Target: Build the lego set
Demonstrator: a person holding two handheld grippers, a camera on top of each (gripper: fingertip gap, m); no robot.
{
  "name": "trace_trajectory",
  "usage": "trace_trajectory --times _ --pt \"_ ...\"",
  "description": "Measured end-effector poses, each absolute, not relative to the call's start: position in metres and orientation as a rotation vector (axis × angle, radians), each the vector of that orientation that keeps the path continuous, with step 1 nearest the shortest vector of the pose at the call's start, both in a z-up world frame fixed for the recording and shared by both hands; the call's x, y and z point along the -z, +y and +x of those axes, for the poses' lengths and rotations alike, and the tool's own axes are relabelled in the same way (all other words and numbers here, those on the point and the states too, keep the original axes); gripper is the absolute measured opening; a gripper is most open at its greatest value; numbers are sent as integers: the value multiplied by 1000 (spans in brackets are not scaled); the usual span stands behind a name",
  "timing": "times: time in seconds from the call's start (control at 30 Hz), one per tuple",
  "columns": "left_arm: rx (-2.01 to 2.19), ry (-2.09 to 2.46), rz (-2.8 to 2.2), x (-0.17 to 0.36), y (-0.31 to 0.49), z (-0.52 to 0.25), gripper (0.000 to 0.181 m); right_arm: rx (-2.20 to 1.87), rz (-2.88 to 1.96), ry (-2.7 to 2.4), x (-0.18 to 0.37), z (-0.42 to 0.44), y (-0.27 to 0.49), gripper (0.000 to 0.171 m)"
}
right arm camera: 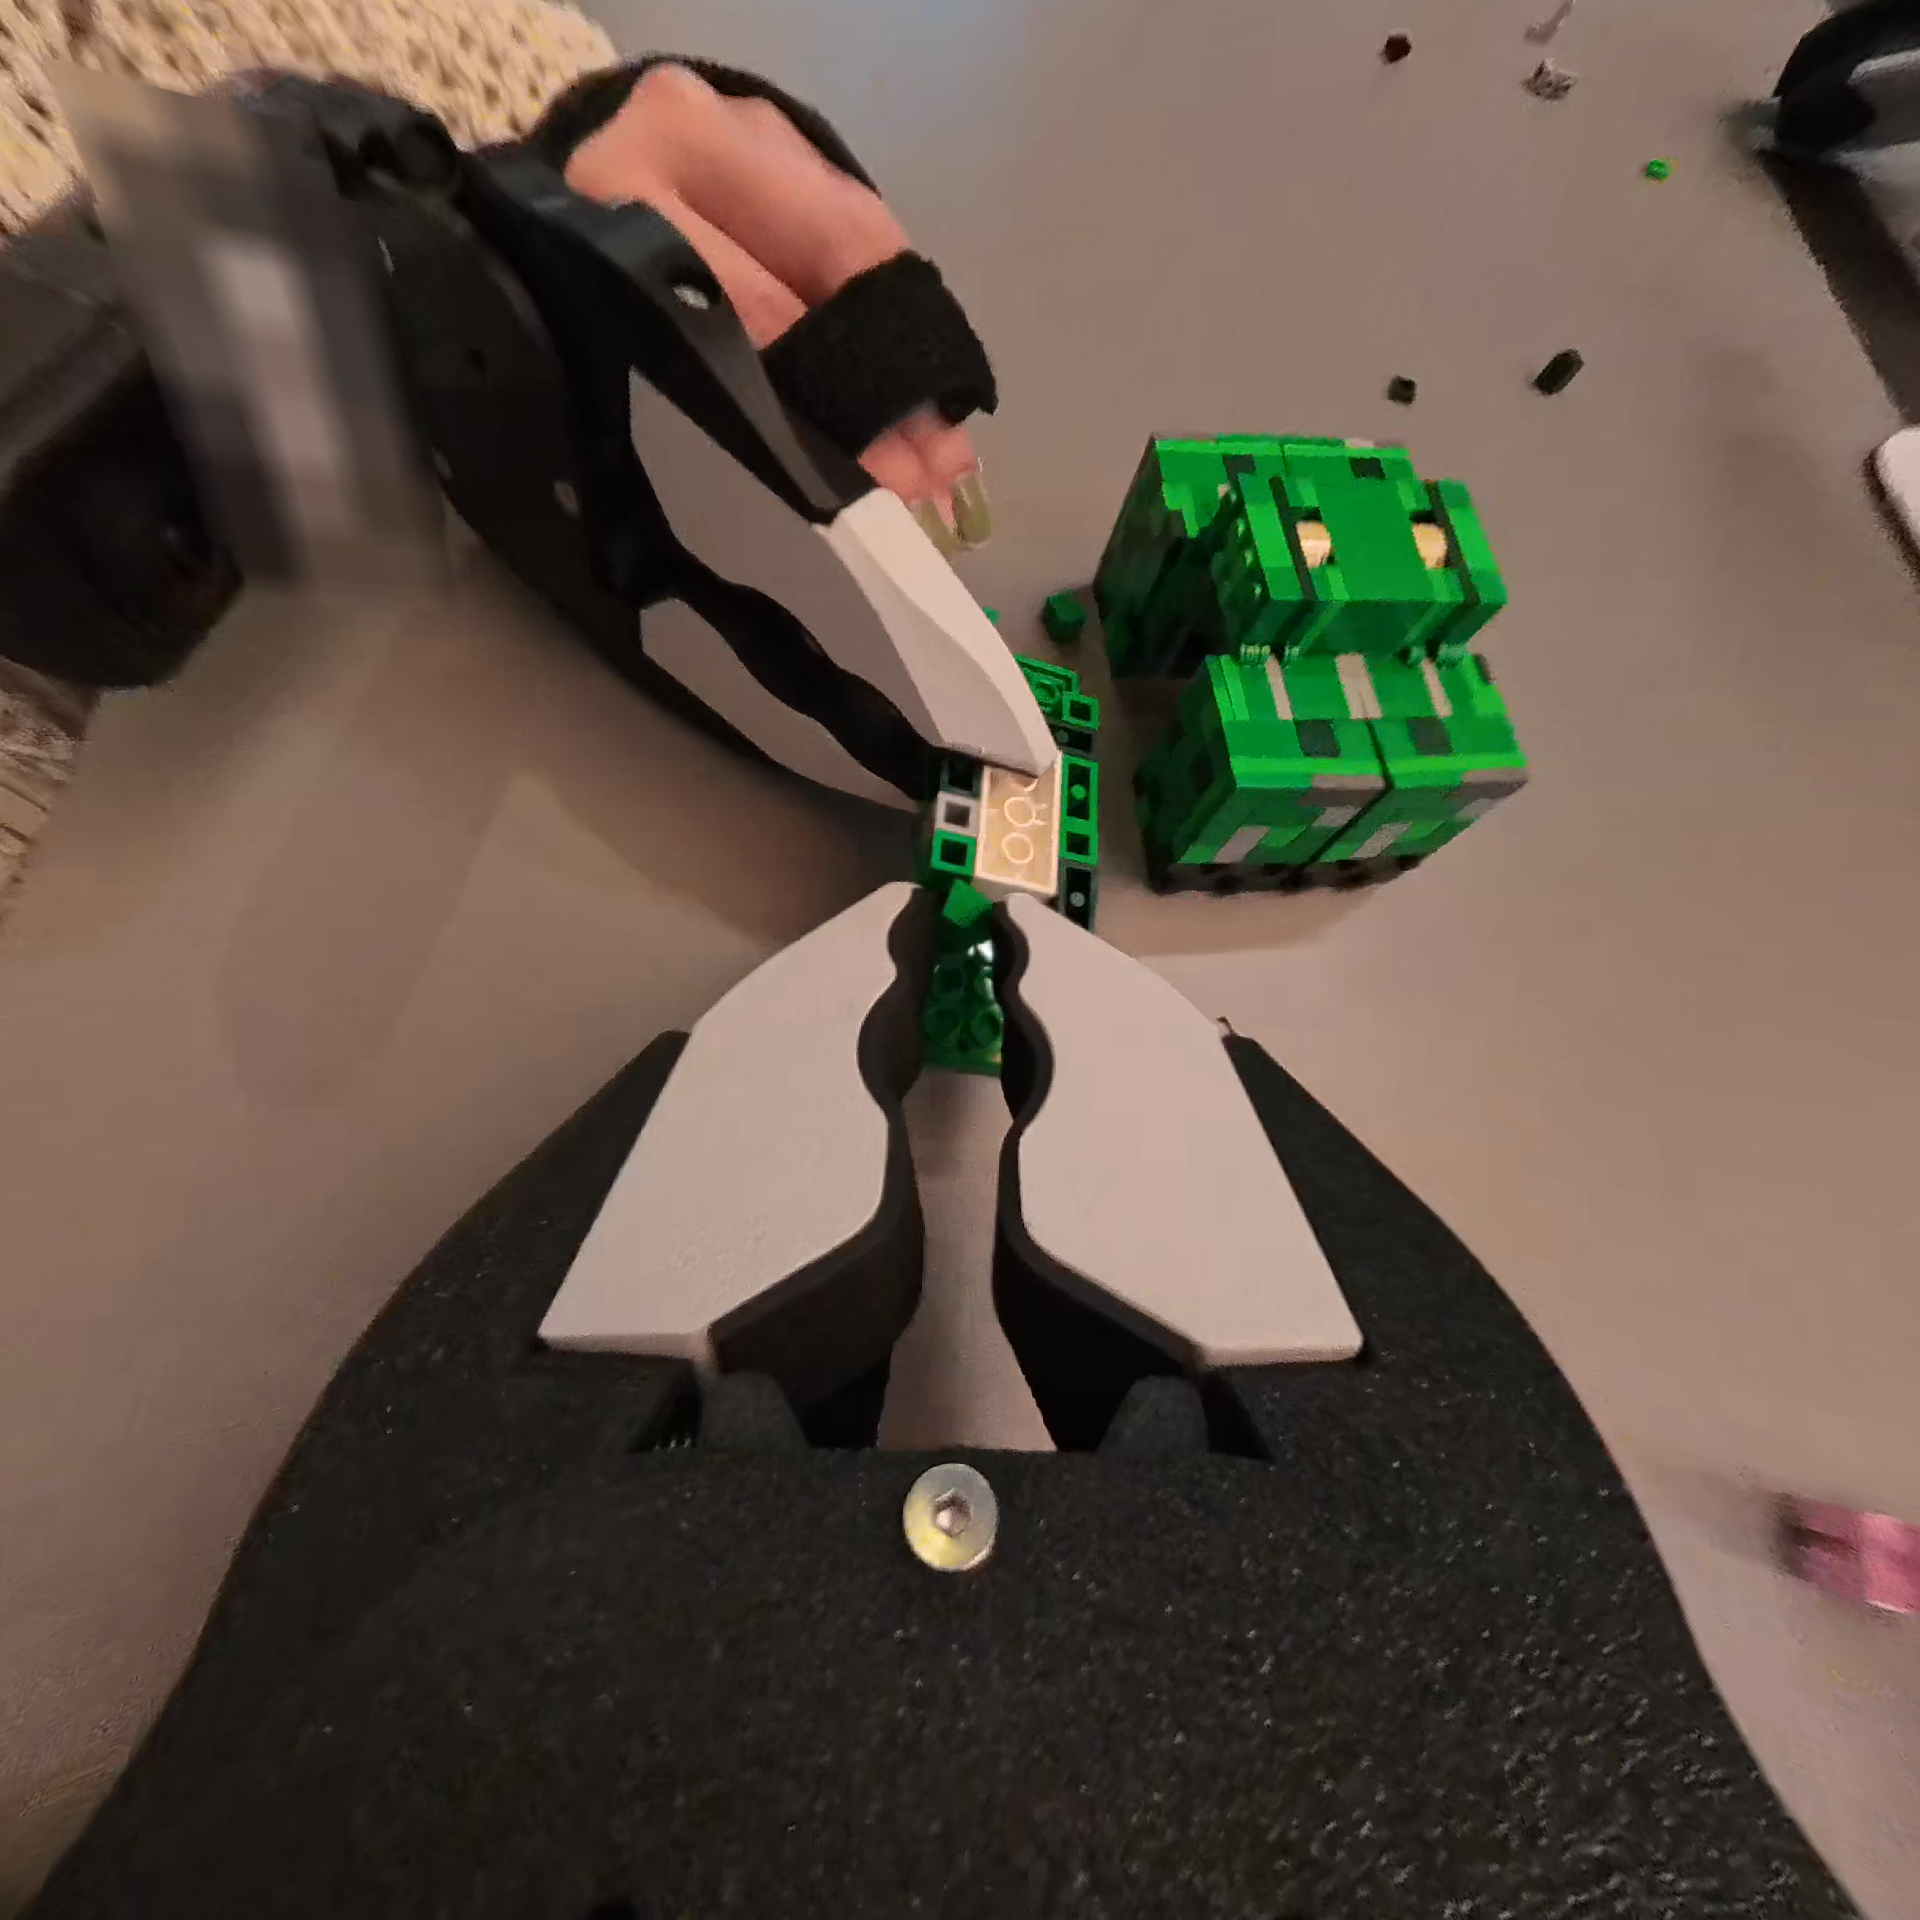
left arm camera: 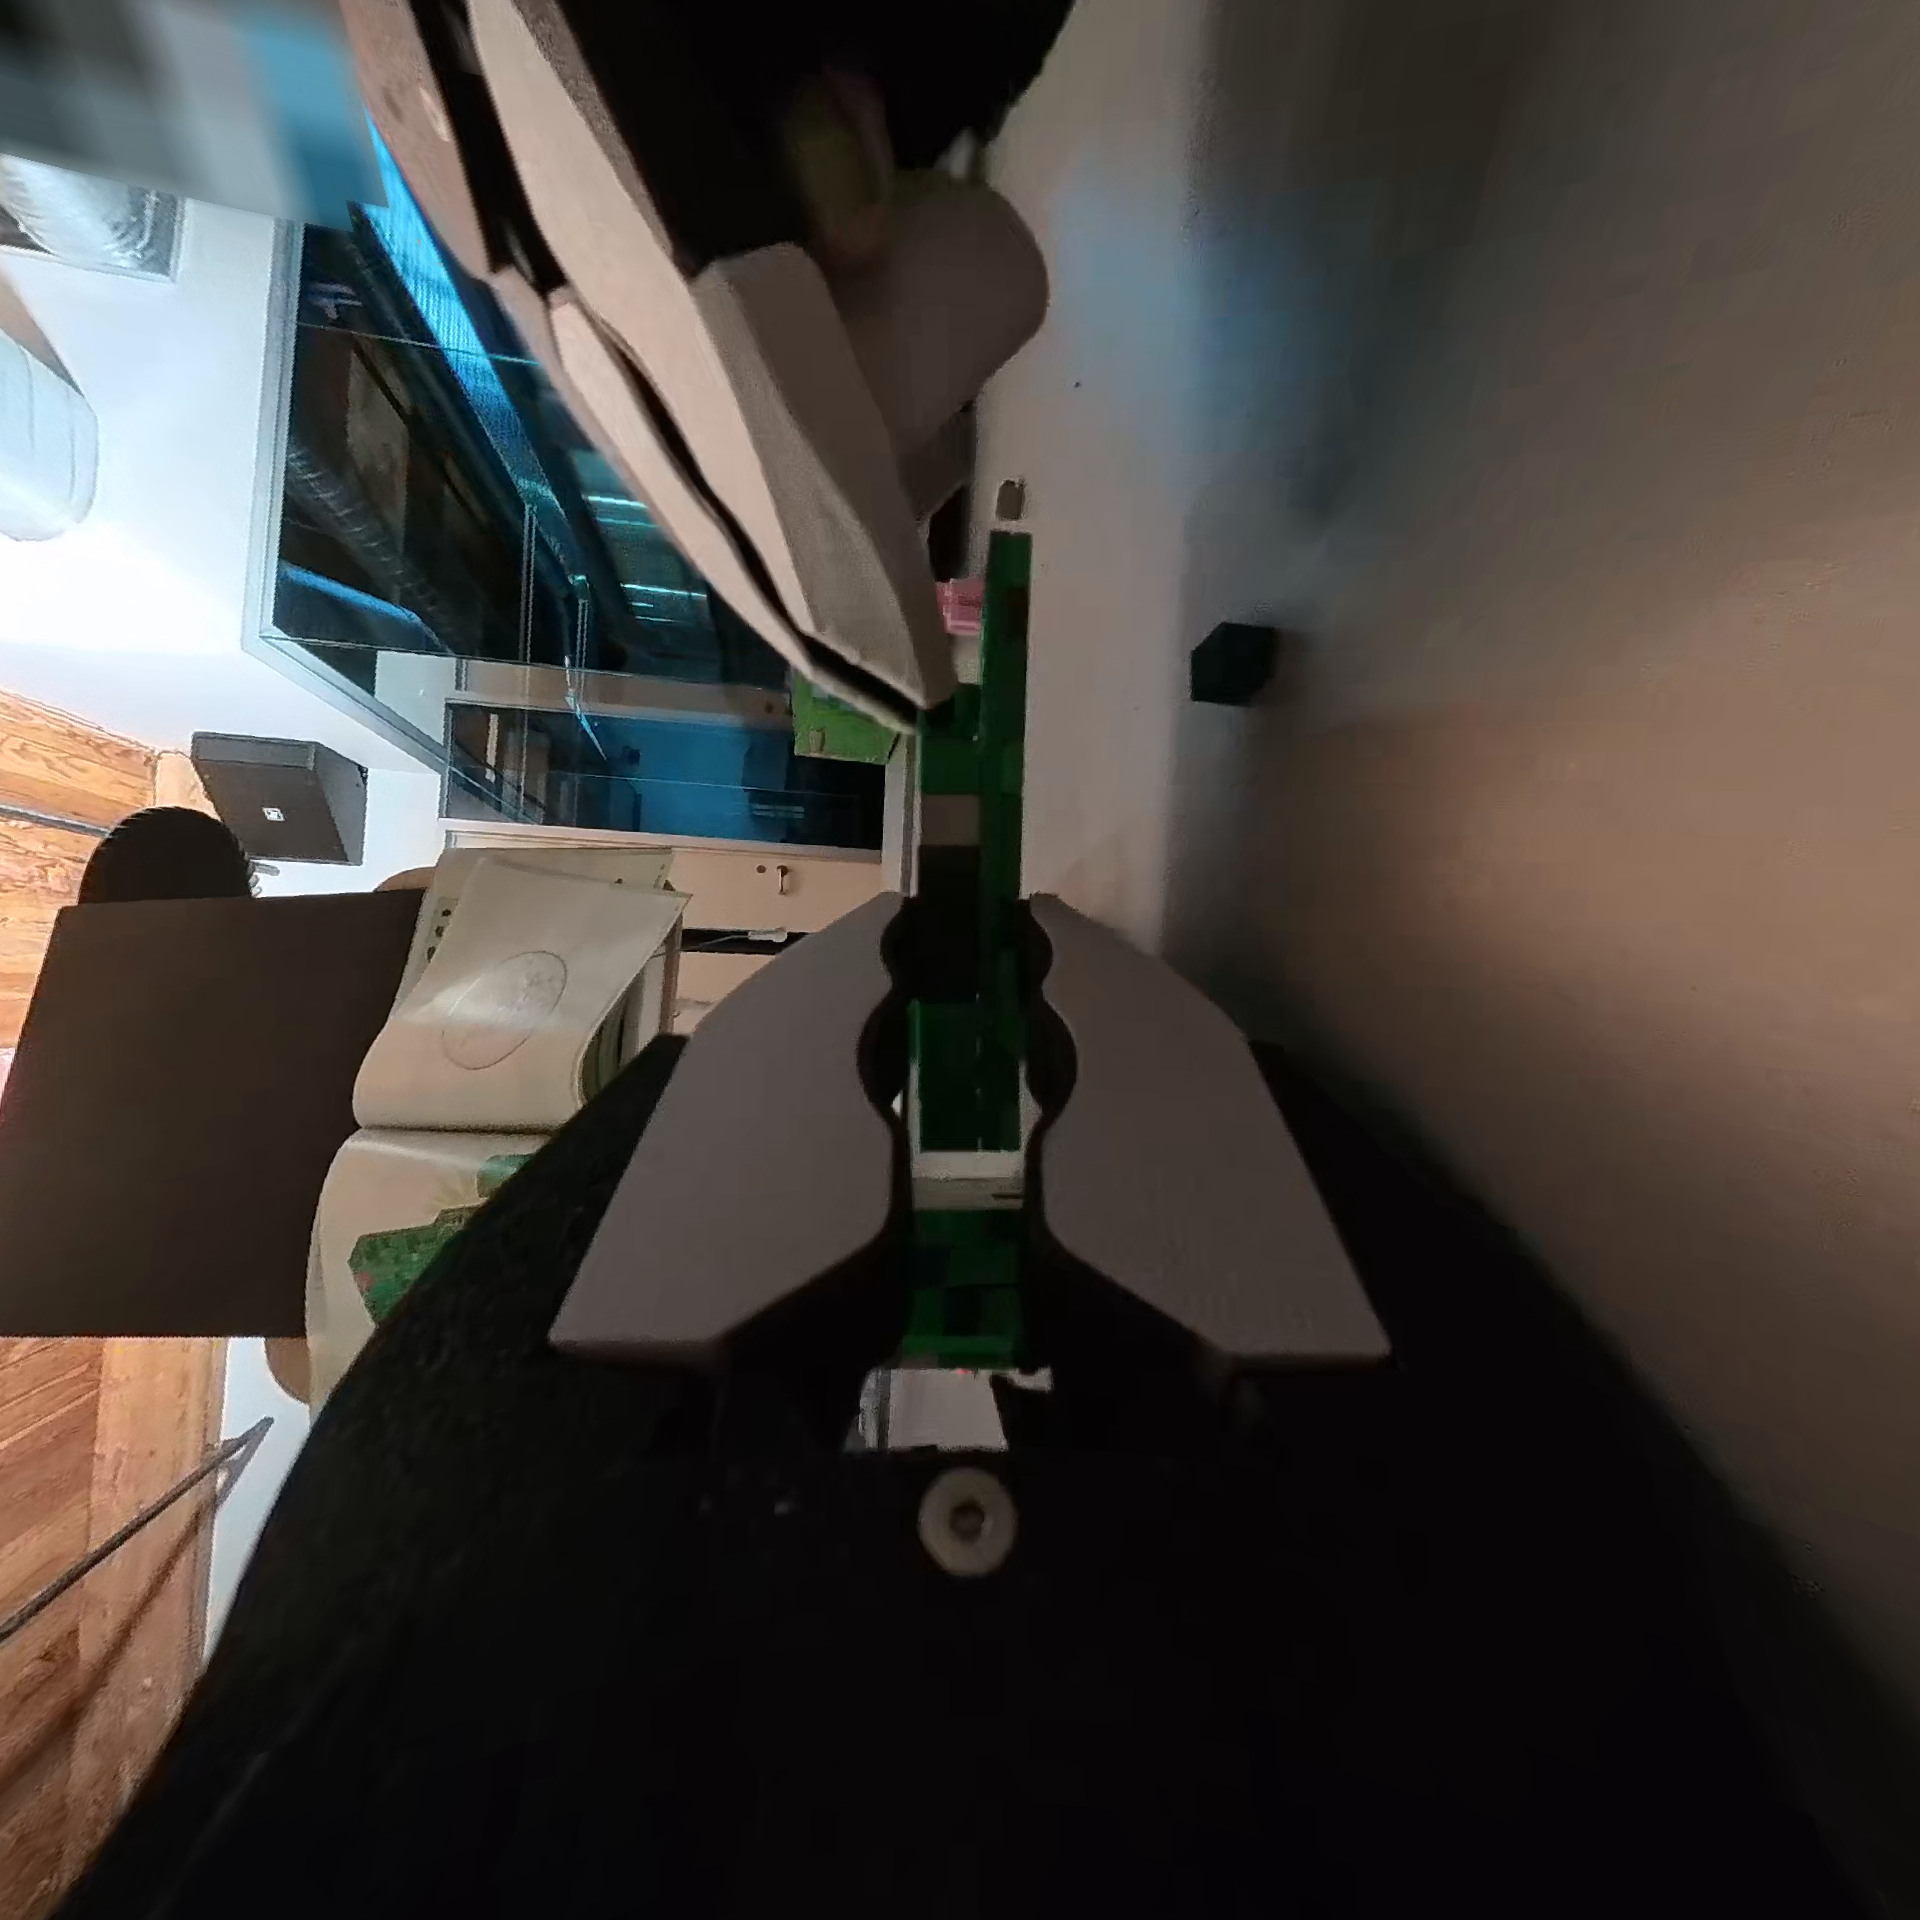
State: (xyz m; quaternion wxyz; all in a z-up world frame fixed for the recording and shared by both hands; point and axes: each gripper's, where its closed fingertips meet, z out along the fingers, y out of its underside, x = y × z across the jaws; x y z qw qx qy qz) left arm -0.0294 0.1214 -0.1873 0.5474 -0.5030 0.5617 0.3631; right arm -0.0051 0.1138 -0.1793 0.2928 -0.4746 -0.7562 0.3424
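Observation:
My left gripper (left arm camera: 966, 914) is shut on a flat green lego panel (left arm camera: 1003, 727), seen edge-on, and holds it over the grey table (left arm camera: 1507, 935). In the right wrist view the left gripper (right arm camera: 1013, 753) comes in from the upper left and grips the panel (right arm camera: 1081, 800), which carries a tan plate (right arm camera: 1018, 836). My right gripper (right arm camera: 961, 909) is nearly closed on a small green brick (right arm camera: 966, 902) at the panel's near edge. Its tip (left arm camera: 925, 696) touches the panel in the left wrist view. Two green cube builds (right arm camera: 1299, 540) (right arm camera: 1340, 769) stand to the right.
Small loose bricks (right arm camera: 1400, 390) (right arm camera: 1558, 371) (right arm camera: 1062, 613) lie on the table (right arm camera: 1455, 1143). A gloved hand (right arm camera: 790, 239) holds the left gripper. A blurred pink thing (right arm camera: 1849, 1548) lies at lower right. A black block (left arm camera: 1231, 662) and an open booklet (left arm camera: 520, 987) show in the left wrist view. My two grippers' fingertips are within a few centimetres of each other. From either gripper's tips it is about 20 centimeters to the blurred pink thing (right arm camera: 1849, 1548).

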Motion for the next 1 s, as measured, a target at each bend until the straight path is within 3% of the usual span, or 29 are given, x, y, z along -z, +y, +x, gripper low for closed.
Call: trace_trajectory --times 0.23,0.47,1.0 --pt "-741 1347 -1190 192 129 -21 17 -1432 -1590 -1836 177 5 115 9" --pt "-686 1417 -1112 195 132 -14 17 -1659 -1756 -1698 182 5 120 9" --pt "-690 1460 -1106 202 125 -16 17 -1478 -1770 -1716 191 2 122 12"
